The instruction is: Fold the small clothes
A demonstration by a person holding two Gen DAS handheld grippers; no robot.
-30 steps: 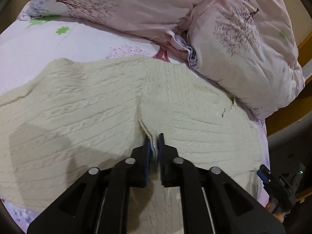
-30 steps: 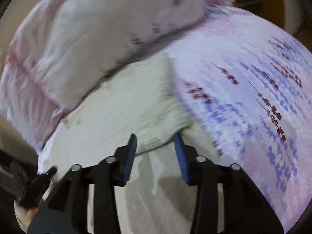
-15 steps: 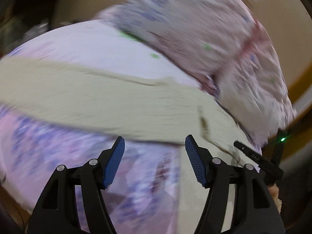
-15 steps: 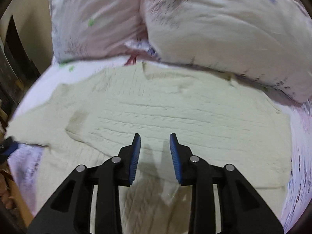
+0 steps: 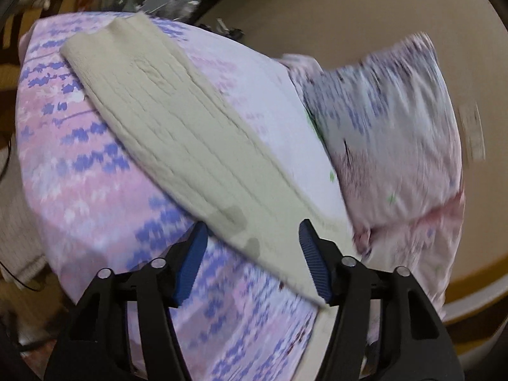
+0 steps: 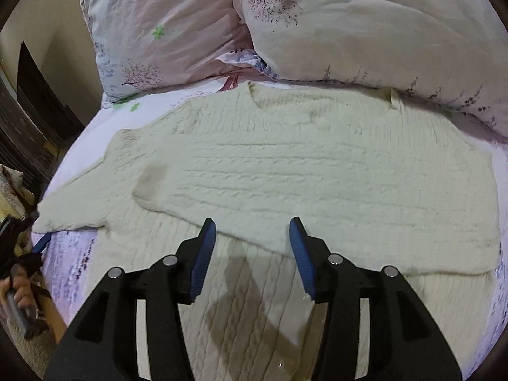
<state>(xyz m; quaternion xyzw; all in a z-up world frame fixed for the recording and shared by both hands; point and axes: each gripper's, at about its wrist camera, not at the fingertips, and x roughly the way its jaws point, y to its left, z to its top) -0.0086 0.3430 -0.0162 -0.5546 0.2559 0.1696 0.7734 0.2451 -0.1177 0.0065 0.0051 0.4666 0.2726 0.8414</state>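
Note:
A cream cable-knit sweater [image 6: 285, 171] lies flat on the bed, one sleeve folded across its body. My right gripper [image 6: 252, 254] is open and empty, just above the folded sleeve's near edge. The sweater's other sleeve [image 5: 177, 127] stretches out across the pink and purple sheet in the left wrist view. My left gripper [image 5: 252, 260] is open and empty above that sleeve near the shoulder. The left gripper also shows at the left edge of the right wrist view [image 6: 28, 247].
Two pink floral pillows [image 6: 365, 22] lie along the head of the bed, touching the sweater's collar side. One pillow [image 5: 390, 146] is right of the sleeve. The bed edge [image 5: 41, 209] drops away at the left, with clutter [image 5: 165, 0] beyond the far corner.
My left gripper let go of the folded sleeve, opened, and swung left to the other sleeve. My right gripper turned to face the sweater body and opened wider.

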